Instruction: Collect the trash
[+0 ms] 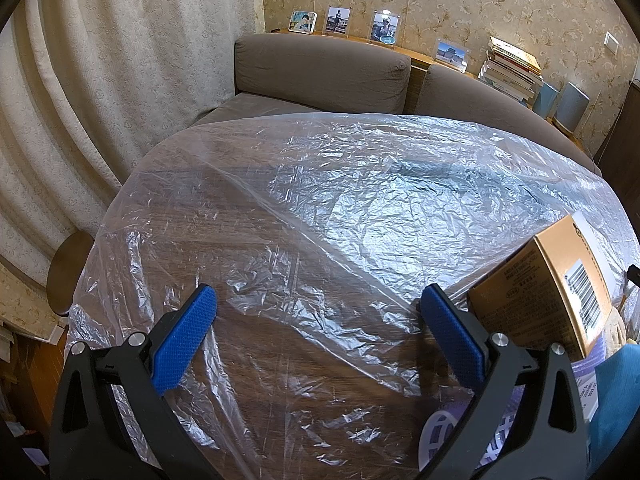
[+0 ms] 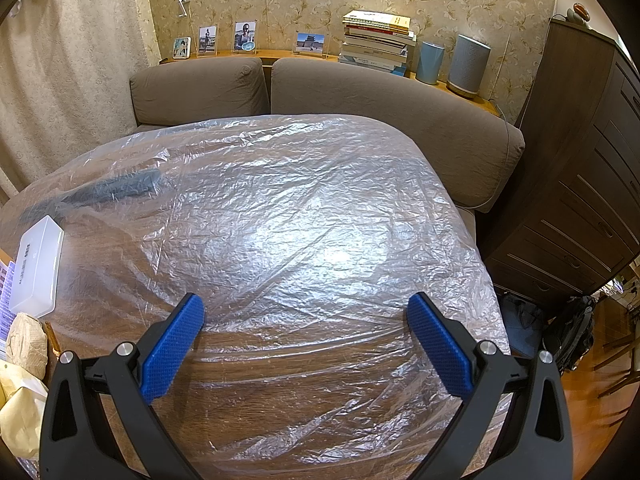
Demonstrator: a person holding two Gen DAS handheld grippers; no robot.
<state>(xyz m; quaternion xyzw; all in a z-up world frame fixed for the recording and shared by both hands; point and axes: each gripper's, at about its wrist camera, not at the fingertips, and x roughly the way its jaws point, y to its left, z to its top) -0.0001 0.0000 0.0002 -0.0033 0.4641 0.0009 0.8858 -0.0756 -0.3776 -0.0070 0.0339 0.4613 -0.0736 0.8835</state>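
Clear plastic sheet (image 1: 340, 200) is spread over the desk (image 1: 280, 340); both grippers' fingers are held wide apart, a brown box (image 1: 548, 292) seen at 3 o'clock of the left gripper (image 1: 320, 320), the right gripper (image 2: 308, 328) empty.

Both wrist views look down close over the plastic sheet (image 1: 320, 208) toward the sofa (image 2: 360, 92) (shared).

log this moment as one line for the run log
left gripper: open, empty | right gripper: open, empty | plastic sheet: covers table | cardboard box: untouched
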